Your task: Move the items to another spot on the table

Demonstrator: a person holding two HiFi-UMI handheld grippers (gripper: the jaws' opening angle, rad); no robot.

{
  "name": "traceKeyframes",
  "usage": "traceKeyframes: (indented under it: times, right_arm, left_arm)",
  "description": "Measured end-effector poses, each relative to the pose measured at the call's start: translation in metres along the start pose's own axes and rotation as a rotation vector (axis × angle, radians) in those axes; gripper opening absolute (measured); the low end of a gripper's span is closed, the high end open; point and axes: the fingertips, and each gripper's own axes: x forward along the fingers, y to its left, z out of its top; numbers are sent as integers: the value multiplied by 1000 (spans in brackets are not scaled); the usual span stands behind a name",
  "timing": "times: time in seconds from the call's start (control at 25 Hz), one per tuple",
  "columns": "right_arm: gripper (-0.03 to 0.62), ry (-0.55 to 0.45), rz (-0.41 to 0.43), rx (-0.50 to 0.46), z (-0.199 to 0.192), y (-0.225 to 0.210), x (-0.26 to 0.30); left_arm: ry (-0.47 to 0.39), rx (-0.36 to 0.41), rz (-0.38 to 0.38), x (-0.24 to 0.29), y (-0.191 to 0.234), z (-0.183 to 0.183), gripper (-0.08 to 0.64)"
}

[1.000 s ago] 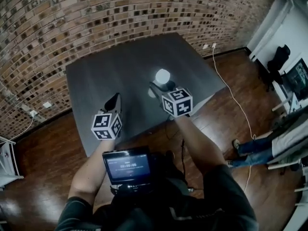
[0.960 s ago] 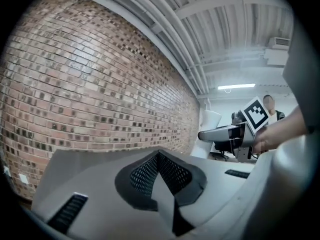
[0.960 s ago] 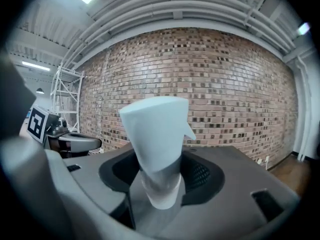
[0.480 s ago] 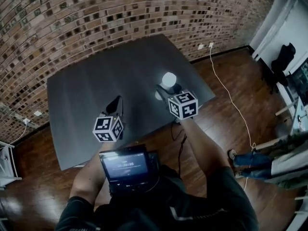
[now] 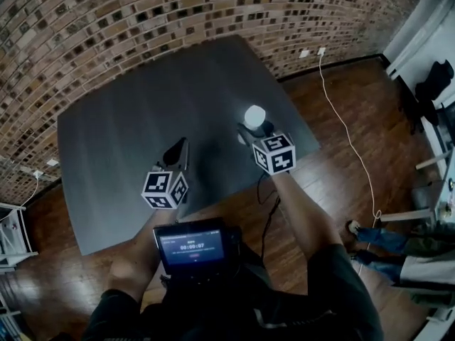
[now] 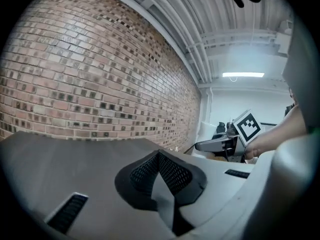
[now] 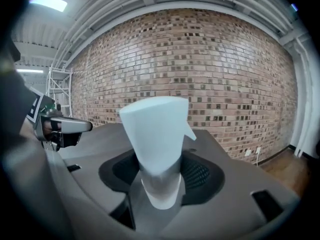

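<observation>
Brick wall [image 5: 142,20] backs a dark grey, matte tabletop [image 5: 121,133] that stands on a wooden floor [image 5: 341,141]. At left, the left claw [image 5: 178,150] hangs over the near part of the tabletop, its dark jaws pressed together with nothing between them. Further right, near the tabletop's right edge, is a smooth white cup [image 7: 155,126]. It is widest at the rim, tapers downward, and has a small pouring lip on one side. The right claw [image 5: 250,129] pinches its narrow lower part and holds it upright; I cannot tell whether its base touches the tabletop. The bare right forearm [image 5: 298,215] reaches farther forward than the left.
</observation>
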Motion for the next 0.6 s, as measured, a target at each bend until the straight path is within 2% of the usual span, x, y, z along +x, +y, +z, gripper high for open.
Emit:
traceKeyframes:
  times: [0.32, 0.6]
  right_arm:
    - [248, 57, -26, 43, -50, -31, 53]
    - [249, 37, -12, 33, -71, -37, 76]
  left_arm:
    - [80, -20, 3, 47, 18, -51, -9]
    - [149, -23, -22, 66, 25, -91, -9]
